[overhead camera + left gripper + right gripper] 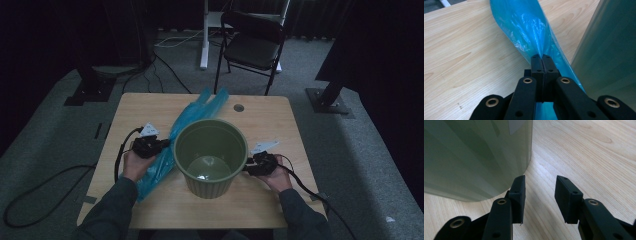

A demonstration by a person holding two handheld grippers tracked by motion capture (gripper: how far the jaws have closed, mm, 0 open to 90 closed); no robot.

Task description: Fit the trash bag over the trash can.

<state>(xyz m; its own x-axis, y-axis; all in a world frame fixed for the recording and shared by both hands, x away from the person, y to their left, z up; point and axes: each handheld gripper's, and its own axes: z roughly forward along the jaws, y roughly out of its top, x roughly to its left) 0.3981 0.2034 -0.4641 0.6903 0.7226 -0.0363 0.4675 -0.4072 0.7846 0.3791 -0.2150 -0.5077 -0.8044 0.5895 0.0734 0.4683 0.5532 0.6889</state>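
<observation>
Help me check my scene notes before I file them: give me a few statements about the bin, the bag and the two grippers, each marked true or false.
1. The left gripper is clamped on the blue plastic bag. True.
2. The green waste bin lies on its side. False: it stands upright on the wooden table, mouth up.
3. The right gripper holds the bin's rim. False: its jaws are open with nothing between them, beside the bin's wall near the tabletop.
4. The bag lies on the table to the bin's left in the high view. True.
5. The bag lines the bin. False: it is outside.
</observation>
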